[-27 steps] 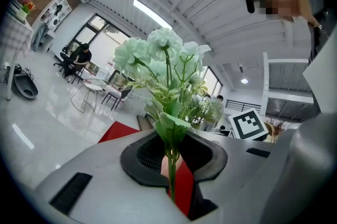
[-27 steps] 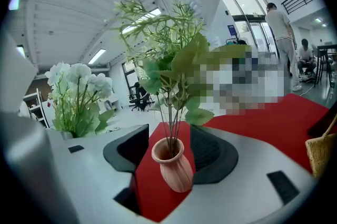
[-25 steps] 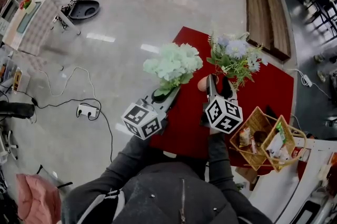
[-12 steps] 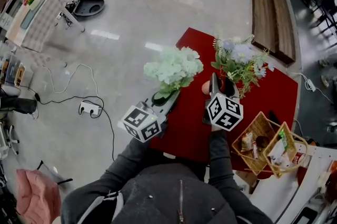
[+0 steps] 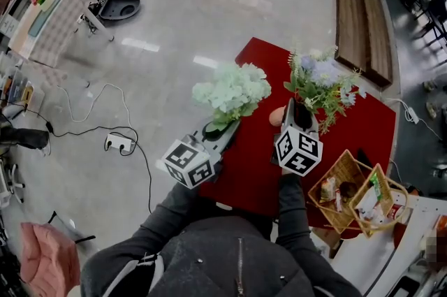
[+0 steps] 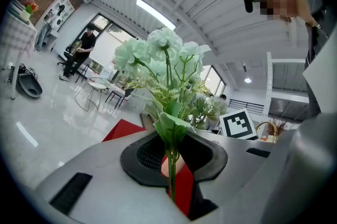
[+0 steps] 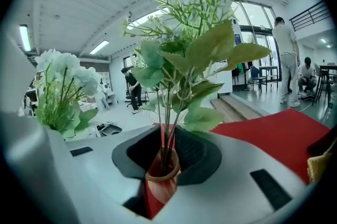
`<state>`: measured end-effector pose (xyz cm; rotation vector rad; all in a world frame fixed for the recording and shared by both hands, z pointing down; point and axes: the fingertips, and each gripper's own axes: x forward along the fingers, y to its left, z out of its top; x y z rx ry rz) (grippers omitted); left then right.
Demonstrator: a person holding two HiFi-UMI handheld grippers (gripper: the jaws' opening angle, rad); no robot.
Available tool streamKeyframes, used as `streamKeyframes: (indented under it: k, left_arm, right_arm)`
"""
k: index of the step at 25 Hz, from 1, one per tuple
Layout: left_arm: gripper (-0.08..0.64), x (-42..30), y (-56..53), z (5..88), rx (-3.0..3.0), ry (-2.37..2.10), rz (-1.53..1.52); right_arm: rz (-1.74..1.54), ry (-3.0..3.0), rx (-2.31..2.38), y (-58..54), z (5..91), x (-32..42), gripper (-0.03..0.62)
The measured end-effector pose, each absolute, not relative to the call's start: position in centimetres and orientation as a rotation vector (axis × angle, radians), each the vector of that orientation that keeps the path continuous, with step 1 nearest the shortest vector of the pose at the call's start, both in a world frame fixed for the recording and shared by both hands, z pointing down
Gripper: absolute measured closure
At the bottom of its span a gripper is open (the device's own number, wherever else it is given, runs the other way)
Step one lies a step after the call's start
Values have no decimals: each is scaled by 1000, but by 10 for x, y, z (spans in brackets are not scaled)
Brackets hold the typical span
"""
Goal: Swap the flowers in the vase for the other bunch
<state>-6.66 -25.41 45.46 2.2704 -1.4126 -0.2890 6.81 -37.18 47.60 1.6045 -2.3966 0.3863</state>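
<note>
On the red surface (image 5: 244, 163) the purple bunch (image 5: 321, 82) stands upright, heads up, its long axis vertical. The pale green bunch (image 5: 232, 89) is just beside it, also upright, pinched low on its stems by the narrow jaws of the left gripper (image 5: 218, 128). The right gripper (image 5: 297, 112) has just been closing its jaws, which now nip the purple stems just above the mouth of the small vase (image 7: 162, 178). The pull should probably go straight up along the stems, slowly, so the light vase neither tips nor rides up.
</note>
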Motion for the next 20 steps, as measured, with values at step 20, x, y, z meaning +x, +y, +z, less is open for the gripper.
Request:
streamKeyframes:
  k: [20]
  left_arm:
    - [492,-67,-250,448,2284,-1401,-297]
  right_arm:
    - [264,-2412,1653,-370,457,69,557]
